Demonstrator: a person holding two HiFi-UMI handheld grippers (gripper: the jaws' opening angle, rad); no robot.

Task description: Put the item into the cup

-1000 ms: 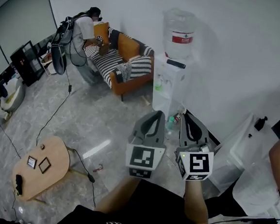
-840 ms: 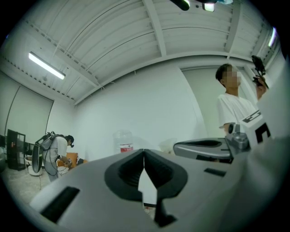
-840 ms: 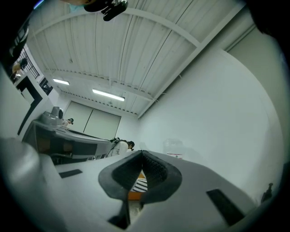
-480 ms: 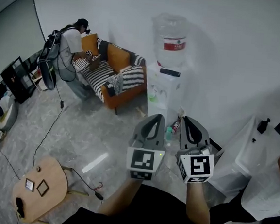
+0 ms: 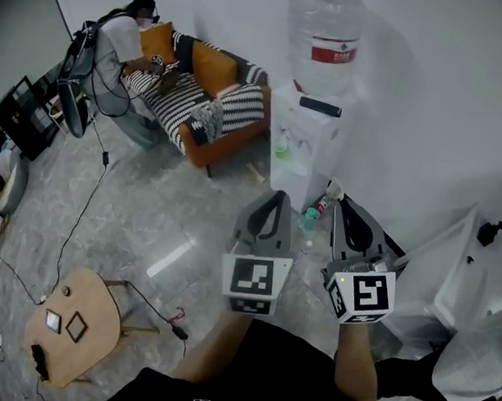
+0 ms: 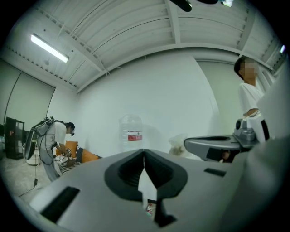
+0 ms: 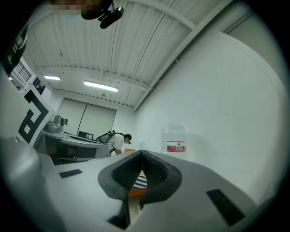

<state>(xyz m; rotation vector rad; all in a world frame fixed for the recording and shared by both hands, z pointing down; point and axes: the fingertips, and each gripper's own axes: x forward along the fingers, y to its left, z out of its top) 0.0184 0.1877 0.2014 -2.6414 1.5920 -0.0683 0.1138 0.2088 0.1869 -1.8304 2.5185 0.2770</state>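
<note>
I see no cup and no item to go in it in any view. My left gripper (image 5: 277, 198) and right gripper (image 5: 347, 205) are held up side by side in front of the person's body, pointing toward the wall. Both sets of jaws are shut with nothing between them. In the left gripper view its fingertips (image 6: 144, 152) meet along a thin line, and the right gripper (image 6: 217, 144) shows beside them. The right gripper (image 7: 142, 155) looks the same in its own view.
A white water dispenser (image 5: 311, 144) with a big bottle (image 5: 324, 49) stands against the wall ahead. An orange sofa (image 5: 210, 91) with a person (image 5: 117, 39) bent over it is at the far left. A small wooden table (image 5: 74, 324) stands at the lower left, cables on the floor, white covered shapes (image 5: 458, 275) to the right.
The head view has swung, so the dispenser and sofa sit differently in the frame. Both grippers stay shut and side by side, slightly lower in view.
</note>
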